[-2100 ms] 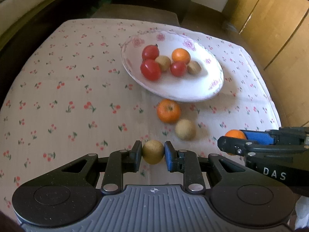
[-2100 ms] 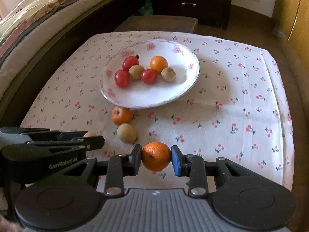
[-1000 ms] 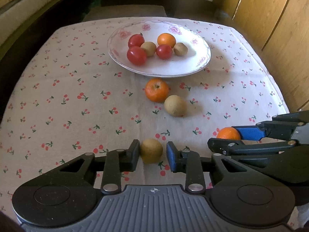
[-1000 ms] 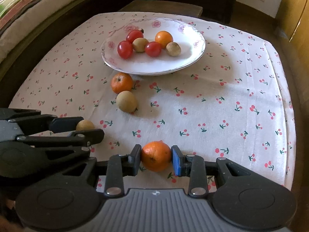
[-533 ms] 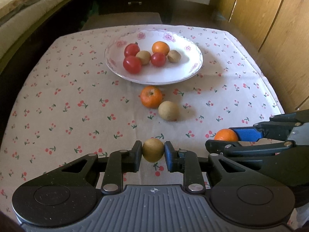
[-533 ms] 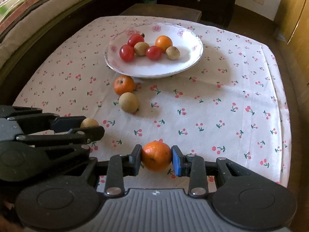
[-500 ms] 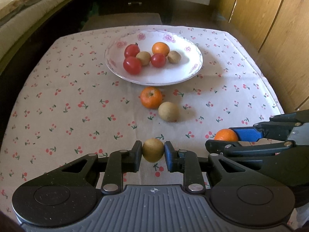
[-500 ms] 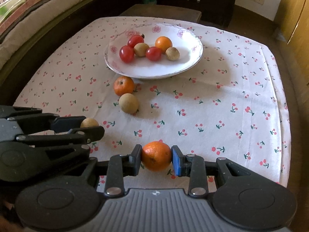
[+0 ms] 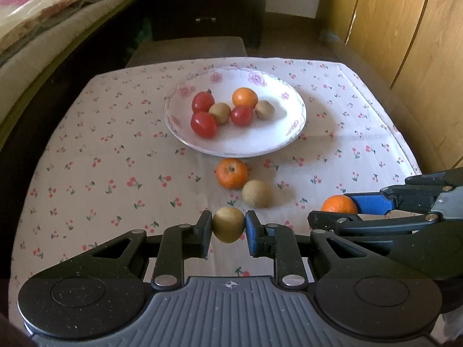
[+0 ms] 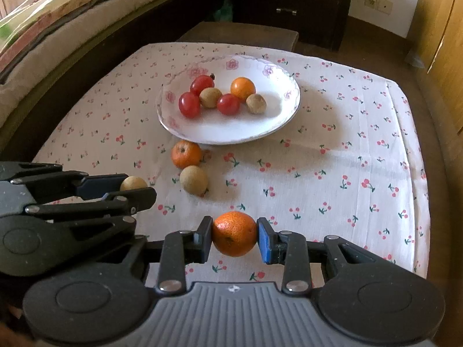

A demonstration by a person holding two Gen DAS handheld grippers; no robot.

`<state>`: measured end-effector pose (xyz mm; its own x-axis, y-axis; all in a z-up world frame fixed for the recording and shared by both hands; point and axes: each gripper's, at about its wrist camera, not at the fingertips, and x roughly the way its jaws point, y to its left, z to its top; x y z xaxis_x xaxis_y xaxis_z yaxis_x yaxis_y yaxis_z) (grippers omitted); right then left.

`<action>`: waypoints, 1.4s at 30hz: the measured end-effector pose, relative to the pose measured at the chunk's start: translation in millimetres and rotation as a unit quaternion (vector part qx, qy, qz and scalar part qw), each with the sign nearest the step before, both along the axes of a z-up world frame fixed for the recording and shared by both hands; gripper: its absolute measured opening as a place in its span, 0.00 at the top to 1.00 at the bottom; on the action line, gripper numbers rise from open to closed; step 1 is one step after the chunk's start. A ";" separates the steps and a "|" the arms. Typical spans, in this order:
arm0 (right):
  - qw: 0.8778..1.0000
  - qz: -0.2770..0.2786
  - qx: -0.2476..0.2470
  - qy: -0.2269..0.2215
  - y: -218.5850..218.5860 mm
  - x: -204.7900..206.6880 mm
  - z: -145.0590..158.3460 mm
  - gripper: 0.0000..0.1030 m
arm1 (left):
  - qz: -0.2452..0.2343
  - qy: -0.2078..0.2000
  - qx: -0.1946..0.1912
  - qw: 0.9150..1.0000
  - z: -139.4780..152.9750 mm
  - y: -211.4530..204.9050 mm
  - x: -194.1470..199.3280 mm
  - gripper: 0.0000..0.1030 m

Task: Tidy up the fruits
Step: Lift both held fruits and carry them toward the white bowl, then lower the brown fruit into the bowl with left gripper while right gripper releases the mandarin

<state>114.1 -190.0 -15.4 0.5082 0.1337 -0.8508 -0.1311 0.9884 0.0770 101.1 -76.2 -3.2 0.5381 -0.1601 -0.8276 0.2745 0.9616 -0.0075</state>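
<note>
My left gripper (image 9: 228,225) is shut on a small tan round fruit (image 9: 228,225), held above the near part of the table. My right gripper (image 10: 235,233) is shut on an orange (image 10: 235,233), to the right of the left one (image 10: 136,185). A white floral plate (image 9: 289,133) at the middle of the table holds several red tomatoes, tan fruits and an orange. One orange (image 9: 232,173) and one tan fruit (image 9: 257,193) lie on the cloth just in front of the plate; both also show in the right wrist view, the orange (image 10: 185,153) and the tan fruit (image 10: 193,180).
The table carries a white cloth with cherry print (image 9: 101,159). A bed or sofa (image 9: 43,29) runs along the left. A dark cabinet (image 9: 205,5) stands behind, and wooden panels (image 9: 405,43) line the right side.
Both grippers have risen and drawn back a little with their fruits still held; the plate and loose fruits look further off. About a second ago the left jaws stood slightly apart around the tan fruit.
</note>
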 end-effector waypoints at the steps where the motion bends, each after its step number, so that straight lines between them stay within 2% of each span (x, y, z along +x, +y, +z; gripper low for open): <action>1: 1.000 -0.001 0.001 -0.001 -0.2 1.3 1.1 0.67 | 0.000 -0.001 0.000 1.000 1.0 0.0 1.2 0.70; 22: 1.000 -0.010 0.013 -0.025 -12.2 49.3 15.4 0.67 | 0.011 -0.010 -0.029 0.999 13.6 -2.8 50.0 0.71; 33: 0.999 -0.017 0.019 -0.024 -19.9 83.2 7.1 0.67 | 0.020 -0.003 -0.033 0.999 6.2 -8.4 84.5 0.70; 42: 0.999 -0.018 0.019 -0.030 -20.8 96.2 2.4 0.67 | 0.029 0.005 -0.035 0.999 -1.9 -7.5 97.9 0.70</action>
<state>210.3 -210.7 -13.0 0.5628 0.1465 -0.8135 -0.1018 0.9890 0.1077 198.9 -83.7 -5.1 0.5392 -0.1859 -0.8214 0.2172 0.9730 -0.0776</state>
